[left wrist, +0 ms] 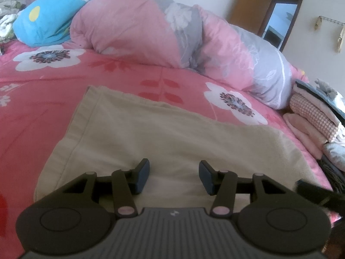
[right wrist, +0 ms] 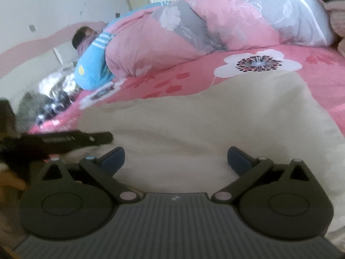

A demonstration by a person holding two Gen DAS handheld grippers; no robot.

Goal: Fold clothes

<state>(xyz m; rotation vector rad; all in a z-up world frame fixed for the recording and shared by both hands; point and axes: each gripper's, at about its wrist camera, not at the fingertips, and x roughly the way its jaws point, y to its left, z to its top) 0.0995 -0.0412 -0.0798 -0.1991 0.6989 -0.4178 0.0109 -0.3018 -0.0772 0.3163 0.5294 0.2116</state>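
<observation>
- Jaws of the left gripper (left wrist: 174, 176) stand apart, nothing between them; they hover low over the near part of the beige garment (left wrist: 163, 138).
- Left wrist view: garment lies flat on the pink floral bed sheet (left wrist: 120, 73), left hem and far edge visible. Rolled pink-and-grey quilt (left wrist: 172, 32) behind it, blue pillow (left wrist: 49, 19) far left, stack of folded clothes (left wrist: 319, 118) at right edge. Tip of the right gripper (left wrist: 314, 192) enters lower right.
- Right wrist view: jaws spread wide, empty, over the same pale cloth. Image blurred, so contact with the fabric cannot be told. Left gripper shows as a dark bar at left.
- Judgement: step in hand is reaching for a fold grasp. Next move calls for lowering both onto the near edge, closing, then carrying it toward the far edge.
</observation>
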